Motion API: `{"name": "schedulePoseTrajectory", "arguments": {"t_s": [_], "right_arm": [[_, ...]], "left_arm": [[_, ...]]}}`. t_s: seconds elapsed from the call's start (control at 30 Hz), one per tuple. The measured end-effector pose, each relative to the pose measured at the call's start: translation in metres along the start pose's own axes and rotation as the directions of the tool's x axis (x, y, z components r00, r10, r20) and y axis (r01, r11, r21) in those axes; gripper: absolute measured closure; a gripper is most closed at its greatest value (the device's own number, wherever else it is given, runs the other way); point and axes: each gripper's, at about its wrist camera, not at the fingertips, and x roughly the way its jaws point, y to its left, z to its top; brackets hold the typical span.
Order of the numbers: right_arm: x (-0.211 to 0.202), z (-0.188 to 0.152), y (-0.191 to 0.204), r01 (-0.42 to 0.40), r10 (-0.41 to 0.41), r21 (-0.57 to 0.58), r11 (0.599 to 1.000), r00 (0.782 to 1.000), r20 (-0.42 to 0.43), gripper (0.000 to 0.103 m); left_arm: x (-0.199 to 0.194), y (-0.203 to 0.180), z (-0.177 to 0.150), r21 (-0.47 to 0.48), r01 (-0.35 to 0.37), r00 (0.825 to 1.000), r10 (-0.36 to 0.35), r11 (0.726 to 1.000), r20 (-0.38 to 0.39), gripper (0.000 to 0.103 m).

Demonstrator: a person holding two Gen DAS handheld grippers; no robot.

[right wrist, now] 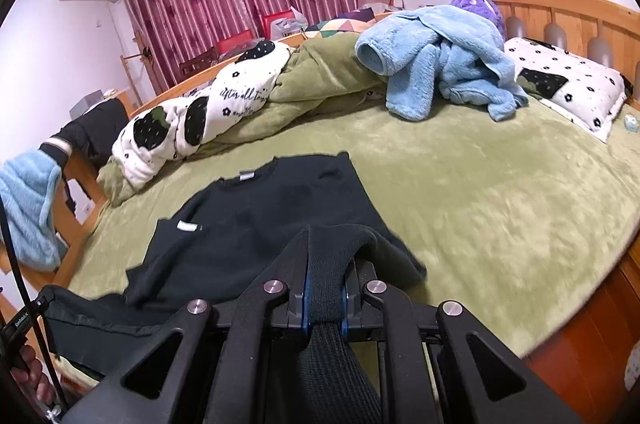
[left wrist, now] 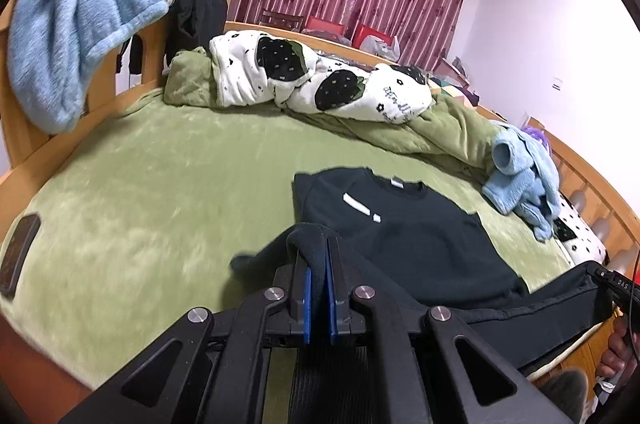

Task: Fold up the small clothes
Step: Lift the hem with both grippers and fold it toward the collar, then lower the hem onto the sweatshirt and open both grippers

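Note:
A dark sweater (left wrist: pixel 420 232) (right wrist: pixel 260 224) lies on the green bed, collar and white neck label away from me. Its near hem is raised off the bed and stretched between both grippers. My left gripper (left wrist: pixel 319 252) is shut on one hem corner, with dark fabric draped over its blue pads (left wrist: pixel 307 300). My right gripper (right wrist: pixel 327 248) is shut on the other corner, a ribbed band of cloth running back between its fingers. Each gripper also shows at the edge of the other's view, with a hand behind it.
The green blanket (left wrist: pixel 160 184) covers the bed. A white quilt with black strawberries (left wrist: pixel 320 84) and a light blue fleece garment (right wrist: pixel 440 64) lie at the far side. Another blue fleece (left wrist: pixel 72 36) hangs on the wooden footboard. A dark flat object (left wrist: pixel 18 256) lies at left, a pillow (right wrist: pixel 568 84) at right.

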Motion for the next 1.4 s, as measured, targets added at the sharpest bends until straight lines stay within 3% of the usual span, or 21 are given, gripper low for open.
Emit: {"name": "schedulePoseTrajectory", "arguments": {"t_s": [0.27,0.5,0.7,0.93,1.1,1.17,1.37,1.4], "right_arm": [[0.081,0.062,-0.001,0.002,-0.002,0.028,1.0,1.0,0.004,0.093],[0.163,0.091,0.004,-0.001,0.001,-0.016,1.0,0.999,-0.034,0.093],[0.223,0.097,0.002,0.011,-0.014,-0.052,0.999,0.997,-0.071,0.093],[0.295,0.068,-0.011,0.083,-0.097,-0.086,0.993,0.979,-0.182,0.092],[0.313,0.048,-0.025,0.094,-0.109,-0.069,0.993,0.957,-0.27,0.091],[0.309,0.047,-0.027,0.086,-0.097,-0.053,0.995,0.961,-0.26,0.09],[0.295,0.043,-0.017,0.101,-0.124,-0.115,0.988,0.968,-0.217,0.071],[0.294,0.041,-0.015,0.108,-0.135,-0.132,0.985,0.967,-0.216,0.063]], "left_arm": [[0.086,-0.025,0.055,0.011,-0.007,1.0,0.007,1.0,0.008,0.096],[0.166,-0.03,0.08,0.037,-0.026,0.999,0.027,0.999,-0.036,0.096],[0.222,-0.024,0.076,0.049,-0.046,0.994,0.05,0.998,-0.092,0.096],[0.267,-0.014,0.053,0.103,-0.077,0.978,0.095,0.992,-0.184,0.094],[0.272,-0.016,0.045,0.134,-0.087,0.975,0.112,0.987,-0.191,0.093],[0.272,-0.016,0.044,0.139,-0.084,0.975,0.11,0.987,-0.192,0.092],[0.274,-0.015,0.037,0.145,-0.095,0.969,0.125,0.985,-0.213,0.084],[0.274,-0.016,0.036,0.154,-0.092,0.968,0.125,0.984,-0.217,0.082]]}}
